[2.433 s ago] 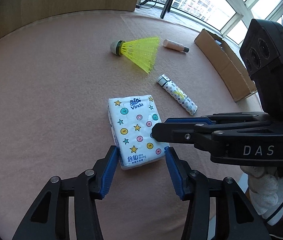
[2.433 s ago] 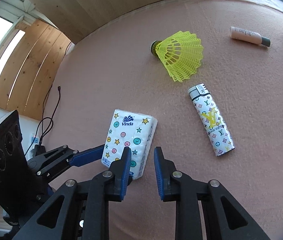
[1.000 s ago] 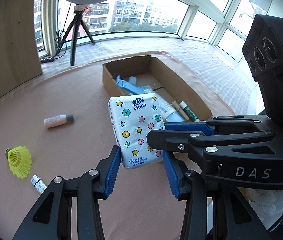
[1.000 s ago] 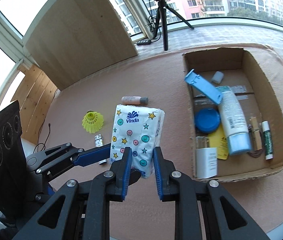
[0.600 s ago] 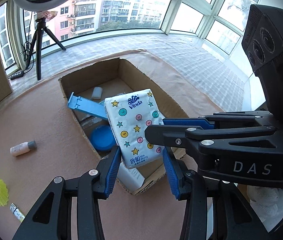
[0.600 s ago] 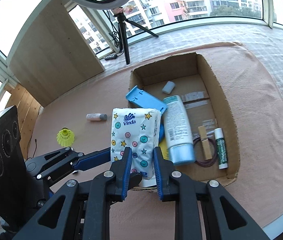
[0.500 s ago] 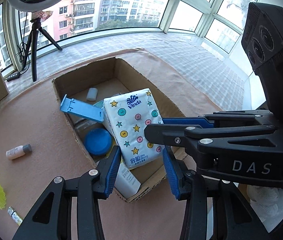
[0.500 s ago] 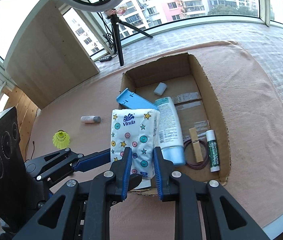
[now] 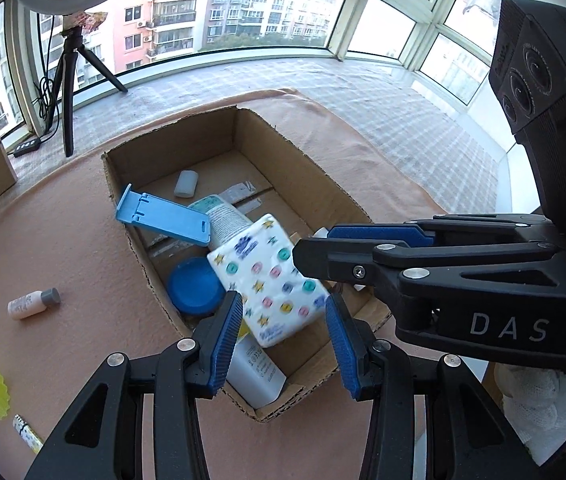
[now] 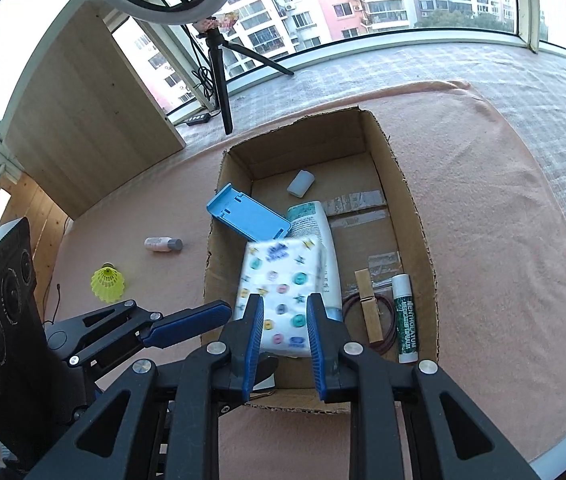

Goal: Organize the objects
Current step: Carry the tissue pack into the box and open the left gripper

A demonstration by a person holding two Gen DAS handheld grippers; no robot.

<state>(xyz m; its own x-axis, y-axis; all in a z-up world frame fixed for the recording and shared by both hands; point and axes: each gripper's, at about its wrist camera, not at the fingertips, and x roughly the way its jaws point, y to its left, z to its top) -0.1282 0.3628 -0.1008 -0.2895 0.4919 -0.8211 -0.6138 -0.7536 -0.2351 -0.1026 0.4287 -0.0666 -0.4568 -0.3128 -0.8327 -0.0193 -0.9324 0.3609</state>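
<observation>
with the blurred tissue pack dropping free between both parted grippers, the right gripper opening, let it settle flat inside the cardboard box before withdrawing.

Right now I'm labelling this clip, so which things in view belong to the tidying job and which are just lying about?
Belong to the job:
- tissue pack, blurred and tilted over the cardboard box
- shuttlecock, small bottle and patterned lighter, out on the mat

Just lying about:
- ring light on its tripod
- wooden panel
</observation>
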